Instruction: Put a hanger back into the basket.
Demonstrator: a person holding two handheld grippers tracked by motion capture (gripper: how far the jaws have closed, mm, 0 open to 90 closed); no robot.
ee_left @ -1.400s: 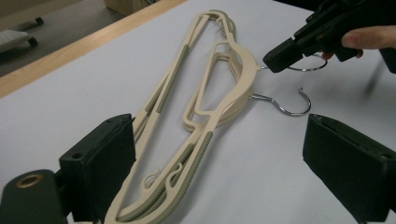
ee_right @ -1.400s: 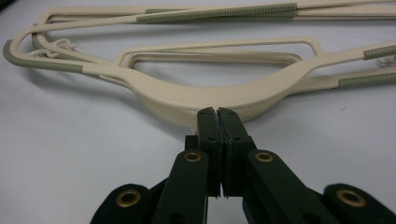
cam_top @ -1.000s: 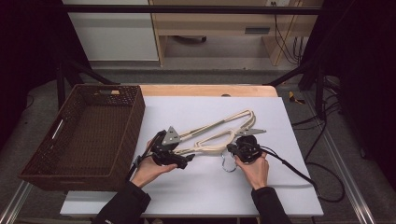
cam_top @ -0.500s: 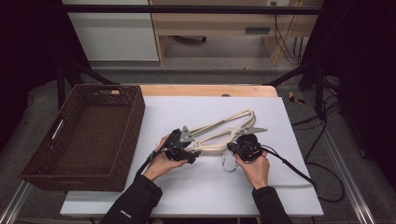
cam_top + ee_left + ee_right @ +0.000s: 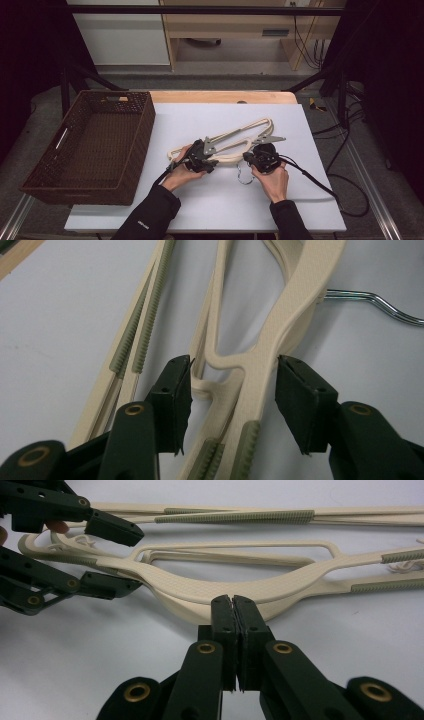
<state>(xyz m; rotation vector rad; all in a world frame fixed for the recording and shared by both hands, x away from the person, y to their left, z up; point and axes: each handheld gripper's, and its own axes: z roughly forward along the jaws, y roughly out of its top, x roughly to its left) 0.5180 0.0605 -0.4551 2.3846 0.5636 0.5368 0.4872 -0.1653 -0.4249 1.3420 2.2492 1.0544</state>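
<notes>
Here the left gripper stands spread wide astride an arm of the stacked cream plastic hangers, while the right gripper is pressed closed against their curved neck, gripping nothing visible.

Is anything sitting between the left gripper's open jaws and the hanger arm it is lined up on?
Nothing visible does. The left gripper is open, its jaws either side of the cream hangers with only bare gaps between. The right gripper is shut at the hangers' neck.

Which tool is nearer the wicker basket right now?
Left. The left tool sits over the hangers, closer to the basket; the right tool is farther off.
</notes>
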